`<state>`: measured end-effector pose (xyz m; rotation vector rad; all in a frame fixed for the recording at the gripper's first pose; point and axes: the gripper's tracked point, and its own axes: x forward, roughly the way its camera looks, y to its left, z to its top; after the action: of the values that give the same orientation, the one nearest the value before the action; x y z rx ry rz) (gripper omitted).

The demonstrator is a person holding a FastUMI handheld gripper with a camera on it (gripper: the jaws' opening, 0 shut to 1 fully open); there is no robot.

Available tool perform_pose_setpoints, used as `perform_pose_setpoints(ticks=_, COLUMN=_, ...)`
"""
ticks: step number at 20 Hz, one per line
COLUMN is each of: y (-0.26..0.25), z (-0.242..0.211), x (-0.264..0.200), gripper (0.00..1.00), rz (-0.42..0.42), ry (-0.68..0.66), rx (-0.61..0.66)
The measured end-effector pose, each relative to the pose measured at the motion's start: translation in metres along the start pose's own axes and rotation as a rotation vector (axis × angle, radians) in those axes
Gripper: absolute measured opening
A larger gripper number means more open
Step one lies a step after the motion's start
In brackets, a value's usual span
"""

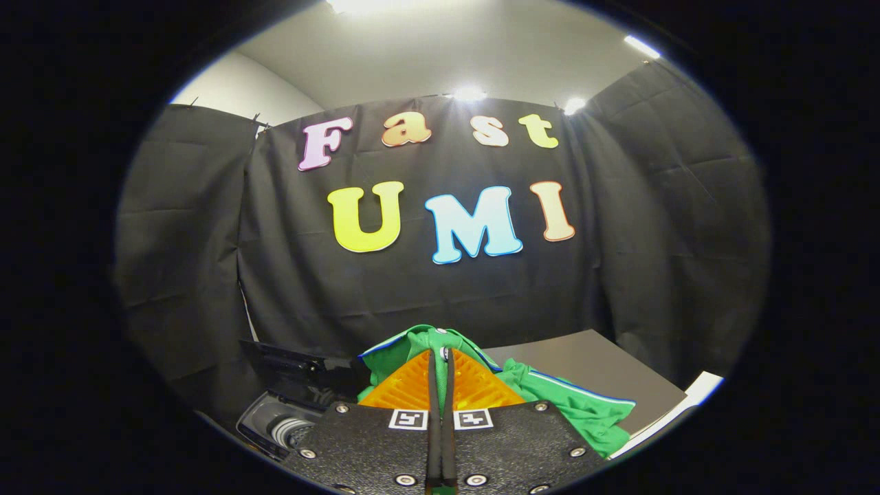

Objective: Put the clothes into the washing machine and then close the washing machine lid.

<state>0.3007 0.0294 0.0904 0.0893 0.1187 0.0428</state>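
Observation:
My gripper is shut on a green garment with blue and white trim. The cloth is pinched between the two fingers and drapes around them, hanging mostly to the right. Below and to the left of the fingers sits the washing machine, its dark lid raised and its drum opening partly showing. The garment hangs in the air above the level of the machine, held up and tilted toward the booth wall.
A grey table top lies beyond the garment on the right, with a white edge at its near right side. Black cloth walls close the booth behind and on both sides.

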Motion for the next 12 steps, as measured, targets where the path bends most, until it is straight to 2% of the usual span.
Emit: perform_pose_setpoints(ticks=12, y=0.090, z=0.019, x=-0.062, gripper=0.00, rz=0.073, ry=-0.081, rx=0.004)
